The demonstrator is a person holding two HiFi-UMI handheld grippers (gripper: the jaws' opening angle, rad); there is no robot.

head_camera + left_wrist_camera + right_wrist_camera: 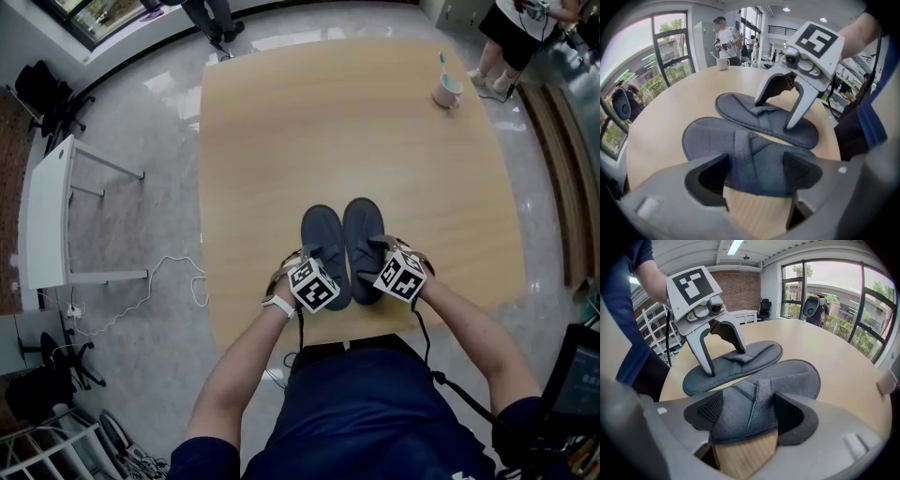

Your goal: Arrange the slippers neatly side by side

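Two dark grey slippers lie side by side, toes pointing away, near the front edge of the wooden table (356,131). My left gripper (320,261) straddles the heel half of the left slipper (324,234), whose sides touch both pads in the left gripper view (754,159). My right gripper (381,255) grips the right slipper (364,225) the same way; its upper is creased between the pads (754,404). Each gripper view also shows the other gripper (773,116) (726,363) standing on its slipper (740,110) (750,357).
A cup (448,90) with a toothbrush in it stands at the table's far right corner. A white side table (47,216) and cables are on the floor to the left. People stand beyond the far edge.
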